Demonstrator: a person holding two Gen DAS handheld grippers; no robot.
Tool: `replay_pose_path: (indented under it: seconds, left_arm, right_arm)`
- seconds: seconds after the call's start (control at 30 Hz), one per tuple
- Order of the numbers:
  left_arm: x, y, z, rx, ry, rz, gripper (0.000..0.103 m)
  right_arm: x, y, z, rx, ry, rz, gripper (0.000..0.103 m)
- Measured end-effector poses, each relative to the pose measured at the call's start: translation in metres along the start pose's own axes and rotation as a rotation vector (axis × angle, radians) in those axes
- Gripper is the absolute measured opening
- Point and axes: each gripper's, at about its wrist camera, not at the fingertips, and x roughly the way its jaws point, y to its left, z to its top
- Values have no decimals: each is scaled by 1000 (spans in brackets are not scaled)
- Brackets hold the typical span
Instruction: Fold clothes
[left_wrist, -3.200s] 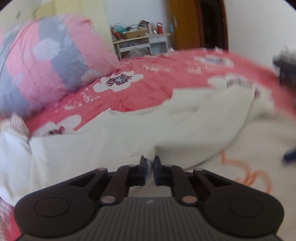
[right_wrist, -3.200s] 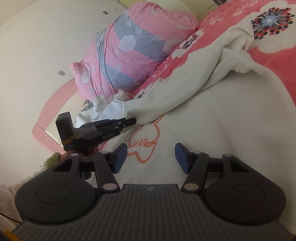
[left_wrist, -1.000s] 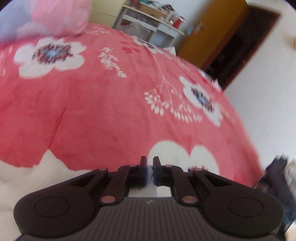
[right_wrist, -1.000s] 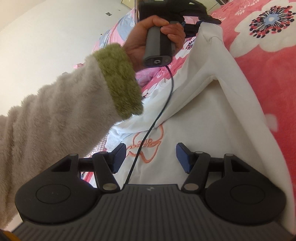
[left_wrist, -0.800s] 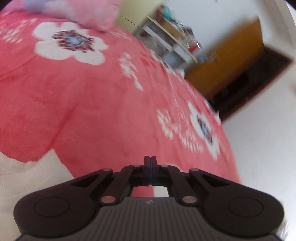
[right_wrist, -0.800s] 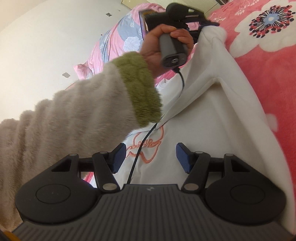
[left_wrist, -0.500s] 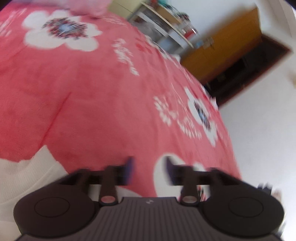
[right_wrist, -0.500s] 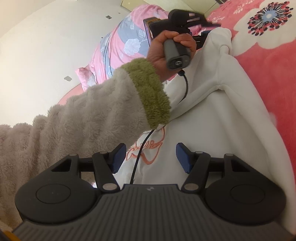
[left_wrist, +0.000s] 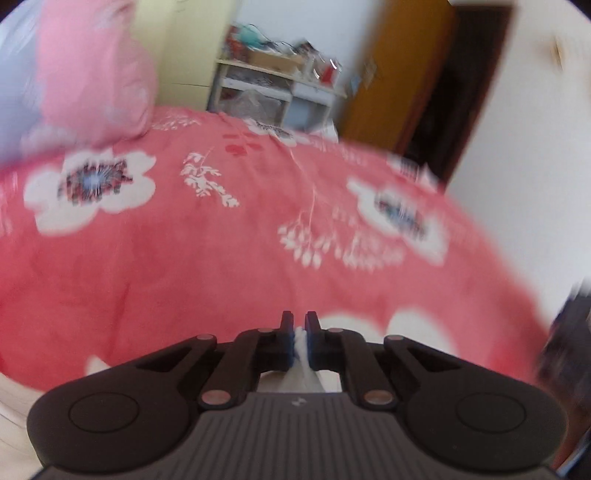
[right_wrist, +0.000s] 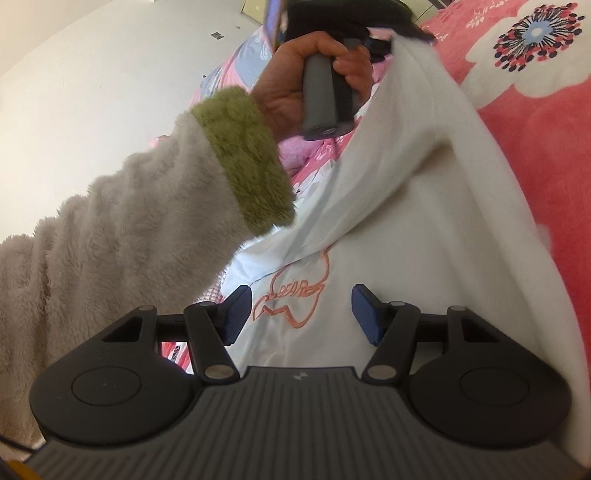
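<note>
Our left gripper (left_wrist: 299, 334) has just snapped closed on the white sweatshirt's (right_wrist: 424, 229) lifted far edge over the bed (left_wrist: 207, 258), our right gripper (right_wrist: 301, 314) gapes empty above its near printed front, so left is nearer.

Blurred shelf clutter (left_wrist: 284, 62), dark smear (left_wrist: 565, 347) at right edge, left tongs' head (right_wrist: 332, 18) cut off above.

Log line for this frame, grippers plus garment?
left gripper: shut on white sweatshirt edge, lifted | right gripper: open, over sweatshirt | fold: unfinished
</note>
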Motion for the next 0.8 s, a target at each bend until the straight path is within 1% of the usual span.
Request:
replay_pose_path:
  seconds: [0.03,0.1,0.2,0.27,0.3,0.37,0.4,0.43,0.47,0.57,0.63,0.7,0.77,0.8]
  left_arm:
    - [5,7,-1,-49,8,-13,7]
    - [19,15,-8,-92,23,2,7]
    - [33,25,-14,-161,37,-4,7]
    - [41,31,-17,-198,48,-5,8]
    - [42,30,-16,-199,58,-6,12]
    - [42,28,-13,-200,75,-8,27]
    - [37,25,-9,-197,72,-12,44]
    - [30,22,-5,-192,61,-6,58]
    - [21,19,1,-187,48,6,60]
    - [-17,17,20,-189,11,24,62]
    - [-58,19,35,-198,-29,34,62]
    - [-110,23,48,-181,-82,39,62]
    - [-176,27,57,-117,-150,69,62]
    - [-211,28,59,-78,-186,102,62]
  right_arm:
    - [0,0,0,0,0,0,60]
    - [0,0,-1,1,0,1,60]
    - [1,0,-1,2,-1,3,60]
    - [2,-1,0,4,-3,5,60]
    - [3,-1,0,6,-4,7,60]
    - [4,-4,1,14,-7,15,60]
    - [2,-4,1,20,-9,21,60]
    - [1,-3,-2,24,-10,25,60]
    - [0,-3,-4,26,-11,28,60]
    - [-3,-5,-5,24,-11,29,60]
    - [-4,-5,-5,25,-12,30,60]
    - [-5,-4,-5,26,-12,29,60]
    - [-5,-2,-6,23,-11,23,60]
    - [-5,0,-6,17,-12,15,60]
